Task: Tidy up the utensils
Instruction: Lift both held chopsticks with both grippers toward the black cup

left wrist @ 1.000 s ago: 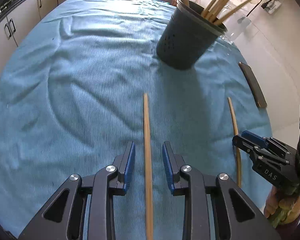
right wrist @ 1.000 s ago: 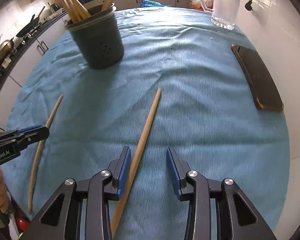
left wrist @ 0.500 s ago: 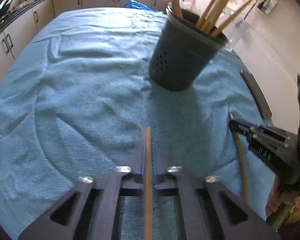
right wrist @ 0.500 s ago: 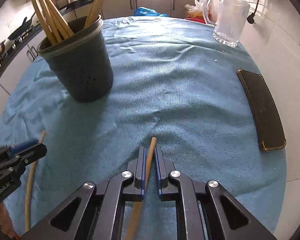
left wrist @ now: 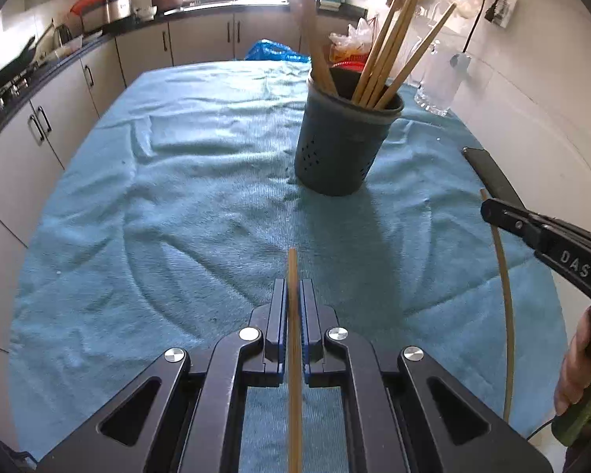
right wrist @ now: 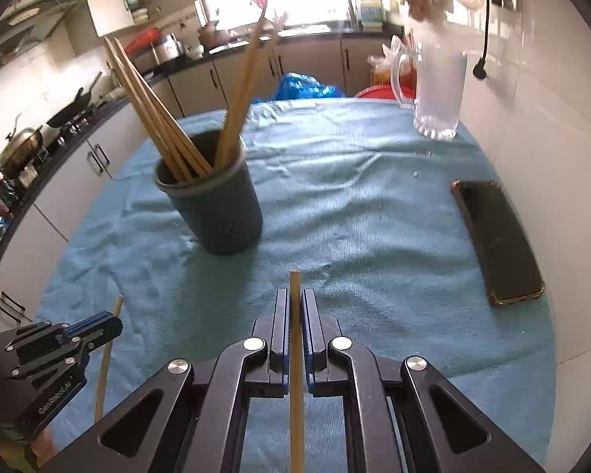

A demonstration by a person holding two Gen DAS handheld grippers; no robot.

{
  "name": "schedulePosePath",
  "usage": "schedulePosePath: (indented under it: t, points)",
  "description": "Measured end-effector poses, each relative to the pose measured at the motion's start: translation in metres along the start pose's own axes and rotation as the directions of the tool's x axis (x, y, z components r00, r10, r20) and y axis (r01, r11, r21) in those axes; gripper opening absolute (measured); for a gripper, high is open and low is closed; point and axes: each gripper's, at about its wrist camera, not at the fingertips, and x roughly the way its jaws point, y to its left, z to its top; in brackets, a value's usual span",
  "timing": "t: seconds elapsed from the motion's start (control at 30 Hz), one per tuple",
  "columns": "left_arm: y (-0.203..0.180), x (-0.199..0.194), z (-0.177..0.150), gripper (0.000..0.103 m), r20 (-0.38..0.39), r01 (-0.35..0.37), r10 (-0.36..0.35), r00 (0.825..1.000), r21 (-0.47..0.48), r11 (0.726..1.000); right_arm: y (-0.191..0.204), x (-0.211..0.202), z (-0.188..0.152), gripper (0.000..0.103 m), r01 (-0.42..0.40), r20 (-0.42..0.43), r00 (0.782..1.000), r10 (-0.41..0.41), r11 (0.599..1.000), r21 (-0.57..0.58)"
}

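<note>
Here, each tool [left wrist: 293, 295] [right wrist: 294, 307] pinches 1 chopstick [left wrist: 294, 374] [right wrist: 296, 386] — mid-cloth [left wrist: 177, 216].

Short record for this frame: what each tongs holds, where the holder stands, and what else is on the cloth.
left tongs: shut on a chopstick
right tongs: shut on another chopstick
holder: dark, upright on the blue cloth, with several chopsticks in it
also on cloth: phone, glass mug
task state: both held chopsticks not yet in the holder
</note>
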Motion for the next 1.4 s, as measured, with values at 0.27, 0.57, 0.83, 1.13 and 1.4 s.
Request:
schedulePosePath:
  t: [0.27,0.57,0.83,1.13,1.4]
  points:
    - [-0.005,-0.03,-0.006,0.005,0.057,-0.016,0.015,0.998,0.017,1.0,0.003,-0.047,-0.004,0.006,-0.014,0.083,0.996,0.015,1.0,-0.011]
    - [-0.015,-0.056,-0.014,0.005,0.109,-0.029,0.024,0.994,0.041,0.999,0.003,-0.084,-0.01,0.006,-0.019,0.146,0.989,0.022,1.0,-0.016]
    - [-0.026,-0.08,-0.022,0.005,0.163,-0.043,0.03,0.986,0.078,0.996,0.006,-0.11,-0.016,0.006,-0.023,0.196,0.98,0.028,0.999,-0.028]
    - [-0.039,-0.106,-0.028,0.005,0.213,-0.039,0.014,0.977,0.115,0.993,0.009,-0.136,-0.022,0.006,-0.03,0.244,0.969,0.039,0.999,-0.041]
    - [-0.043,-0.125,-0.026,0.005,0.23,0.014,-0.045,0.972,0.137,0.991,0.008,-0.153,-0.025,0.006,-0.042,0.272,0.961,0.051,0.998,-0.037]
